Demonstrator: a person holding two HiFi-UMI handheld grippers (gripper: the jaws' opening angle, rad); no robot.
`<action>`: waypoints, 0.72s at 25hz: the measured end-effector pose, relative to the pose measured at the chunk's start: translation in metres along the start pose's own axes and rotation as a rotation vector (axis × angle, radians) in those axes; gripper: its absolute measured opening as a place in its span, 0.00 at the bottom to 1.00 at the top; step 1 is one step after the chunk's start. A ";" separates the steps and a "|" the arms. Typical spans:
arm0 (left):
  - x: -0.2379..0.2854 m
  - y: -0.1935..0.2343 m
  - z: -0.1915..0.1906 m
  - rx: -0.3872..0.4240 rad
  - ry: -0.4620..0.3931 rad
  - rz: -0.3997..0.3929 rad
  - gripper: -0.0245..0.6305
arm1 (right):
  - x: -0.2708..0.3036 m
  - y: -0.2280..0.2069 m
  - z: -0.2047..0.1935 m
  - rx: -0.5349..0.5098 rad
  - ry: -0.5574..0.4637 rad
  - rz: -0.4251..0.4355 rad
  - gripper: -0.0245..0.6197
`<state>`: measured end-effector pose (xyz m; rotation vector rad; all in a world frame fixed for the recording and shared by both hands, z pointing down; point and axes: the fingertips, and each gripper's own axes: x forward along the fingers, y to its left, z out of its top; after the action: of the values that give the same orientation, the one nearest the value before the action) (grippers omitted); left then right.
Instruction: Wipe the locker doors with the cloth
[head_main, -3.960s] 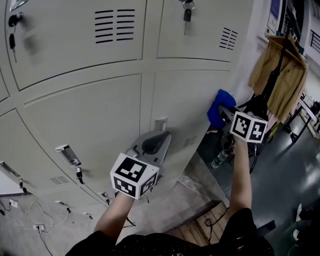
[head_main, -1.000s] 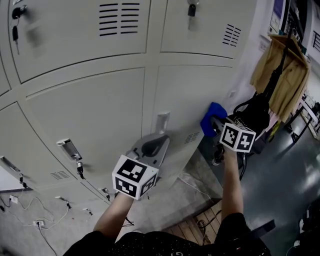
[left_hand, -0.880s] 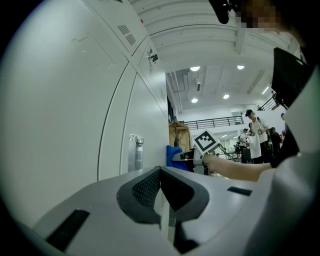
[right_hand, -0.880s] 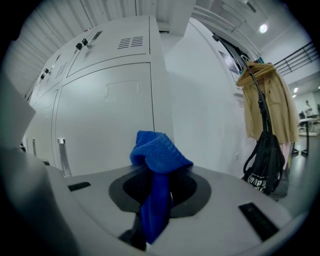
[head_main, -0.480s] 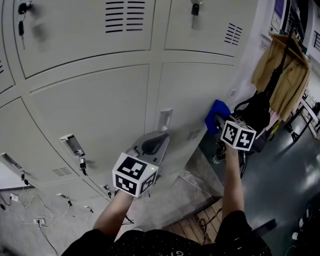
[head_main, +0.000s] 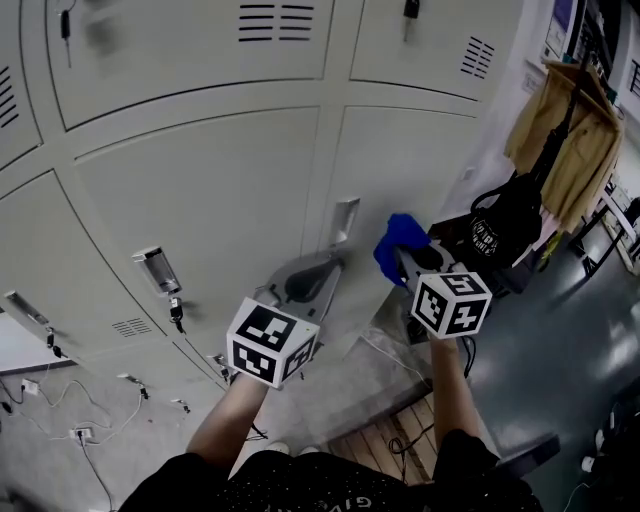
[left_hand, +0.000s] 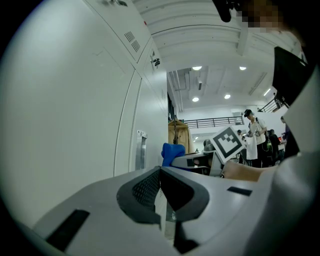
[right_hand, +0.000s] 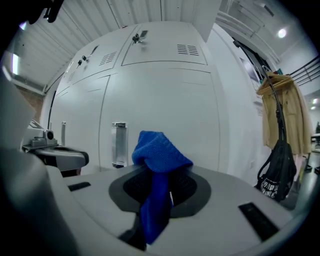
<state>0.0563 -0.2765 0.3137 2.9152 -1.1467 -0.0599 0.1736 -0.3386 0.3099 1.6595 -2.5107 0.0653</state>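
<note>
The right gripper (right_hand: 160, 176) is clamping a bunched blue terry cloth (right_hand: 159, 150), its jaws closing on the fabric so that a rounded wad is standing above the tips and a strip is hanging down between them. In the head view this right gripper (head_main: 402, 260) is holding the cloth (head_main: 396, 238) close in front of the lower right one of the pale grey metal locker doors (head_main: 200, 190), just beside that door's upright recessed metal handle (head_main: 345, 220); whether the cloth is touching the door cannot be told. The left gripper (left_hand: 161, 172) is keeping its jaws together with nothing between them, and it is pointing at the lockers lower and to the left (head_main: 310, 275). To the right, a tan coat (head_main: 572, 140) is hanging on a rack, and a black bag with white print (head_main: 500, 235) is hanging below it.
</note>
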 end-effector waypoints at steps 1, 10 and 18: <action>-0.001 -0.001 -0.001 0.010 0.004 0.003 0.05 | 0.000 0.010 -0.002 -0.003 0.001 0.014 0.16; -0.009 -0.008 -0.016 0.022 0.037 -0.006 0.05 | 0.021 0.055 -0.030 0.028 0.063 0.092 0.16; -0.008 -0.010 -0.024 0.004 0.049 -0.013 0.05 | 0.041 0.066 -0.038 0.008 0.072 0.087 0.16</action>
<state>0.0582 -0.2635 0.3373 2.9106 -1.1219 0.0145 0.1010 -0.3458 0.3550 1.5223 -2.5308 0.1413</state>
